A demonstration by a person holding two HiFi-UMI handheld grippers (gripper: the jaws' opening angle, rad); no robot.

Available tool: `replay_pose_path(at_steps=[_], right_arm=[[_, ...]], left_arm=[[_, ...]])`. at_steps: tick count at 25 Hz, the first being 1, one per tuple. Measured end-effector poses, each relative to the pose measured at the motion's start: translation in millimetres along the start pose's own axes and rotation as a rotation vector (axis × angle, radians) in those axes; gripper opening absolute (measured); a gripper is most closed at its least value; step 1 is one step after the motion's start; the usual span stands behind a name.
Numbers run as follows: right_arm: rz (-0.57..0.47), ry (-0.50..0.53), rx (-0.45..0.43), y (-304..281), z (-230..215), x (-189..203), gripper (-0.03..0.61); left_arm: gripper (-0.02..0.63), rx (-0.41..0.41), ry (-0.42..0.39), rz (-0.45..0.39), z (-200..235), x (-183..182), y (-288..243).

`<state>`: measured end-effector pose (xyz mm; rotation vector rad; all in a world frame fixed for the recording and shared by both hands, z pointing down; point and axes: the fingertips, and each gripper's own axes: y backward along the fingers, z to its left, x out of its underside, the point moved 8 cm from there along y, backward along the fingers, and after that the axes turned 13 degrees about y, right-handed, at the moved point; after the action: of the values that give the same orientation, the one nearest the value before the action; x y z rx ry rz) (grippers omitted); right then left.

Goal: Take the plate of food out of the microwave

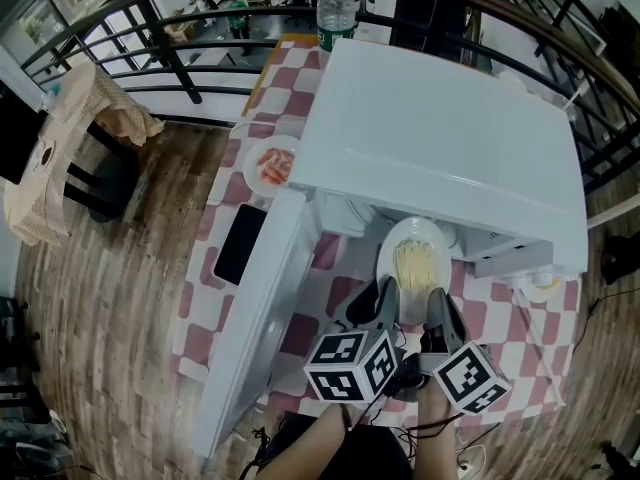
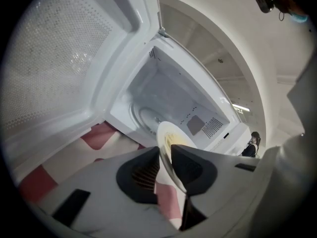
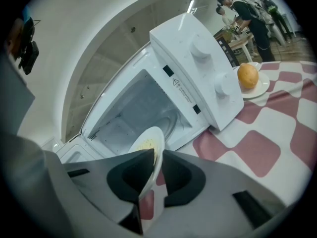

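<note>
A white plate heaped with pale yellow noodles hangs just in front of the open white microwave, above the checked cloth. My left gripper and right gripper sit side by side on its near rim, each shut on it. In the left gripper view the plate stands edge-on between the dark pads of the gripper, with the empty cavity behind. The right gripper view shows the plate pinched by the gripper in front of the microwave.
The microwave door swings out to the left. A second plate with orange food lies left of the microwave and a water bottle stands behind it. A small dish with an orange sits at its right. A railing runs behind; people stand far off.
</note>
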<state>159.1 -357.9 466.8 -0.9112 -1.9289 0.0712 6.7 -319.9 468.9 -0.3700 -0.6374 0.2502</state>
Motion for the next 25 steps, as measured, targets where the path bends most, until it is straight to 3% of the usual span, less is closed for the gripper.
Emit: replay_pose_path(at_steps=[25], right_arm=[[0.016, 0.004, -0.072, 102, -9, 29, 0.044]], left_arm=[[0.089, -0.020, 0.019, -0.069, -25, 70, 91]])
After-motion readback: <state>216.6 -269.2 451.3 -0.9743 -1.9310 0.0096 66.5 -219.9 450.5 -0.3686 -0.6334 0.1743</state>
